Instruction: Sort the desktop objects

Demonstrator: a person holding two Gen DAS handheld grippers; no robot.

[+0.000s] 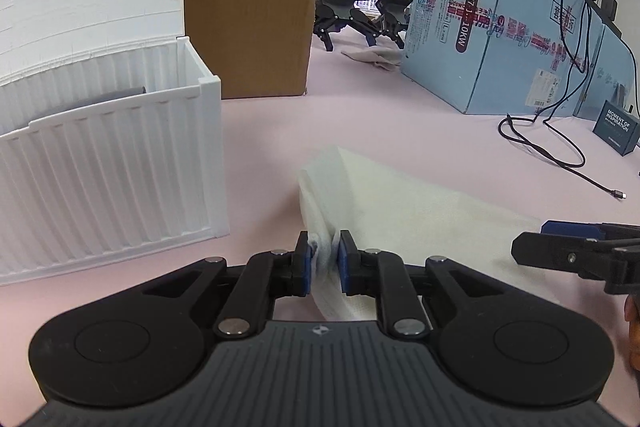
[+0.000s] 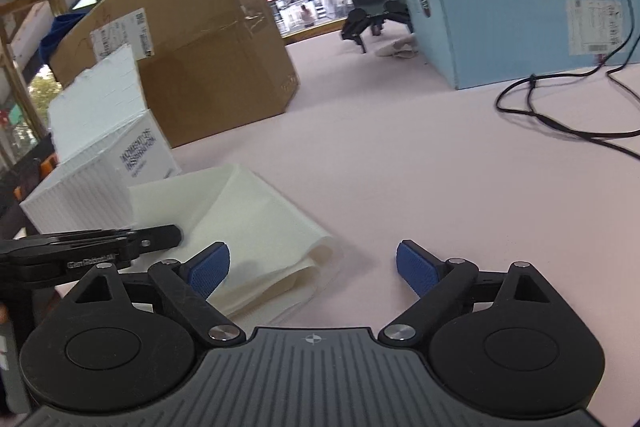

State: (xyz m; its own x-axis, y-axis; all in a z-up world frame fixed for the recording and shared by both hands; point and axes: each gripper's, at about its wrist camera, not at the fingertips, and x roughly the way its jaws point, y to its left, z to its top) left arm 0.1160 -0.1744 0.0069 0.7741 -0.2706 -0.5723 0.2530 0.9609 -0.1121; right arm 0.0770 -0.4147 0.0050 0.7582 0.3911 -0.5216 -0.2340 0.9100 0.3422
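A folded white cloth (image 1: 404,211) lies on the pink table, and my left gripper (image 1: 324,259) is shut on its near corner, the fabric bunched between the blue pads. In the right wrist view the same cloth (image 2: 256,223) spreads out left of centre. My right gripper (image 2: 312,267) stands open just above the table, its left blue pad over the cloth's near edge, nothing between its fingers. Its finger (image 1: 576,251) shows at the right edge of the left wrist view. The left gripper's finger (image 2: 120,243) reaches in from the left over the cloth.
A white ribbed storage box (image 1: 100,163) with its lid up stands at the left, something grey inside. Behind it is a cardboard box (image 1: 248,19). A blue carton (image 1: 500,27) and black cables (image 1: 560,147) lie at the right, with a small dark box (image 1: 618,127). Spare grippers (image 1: 360,15) sit far back.
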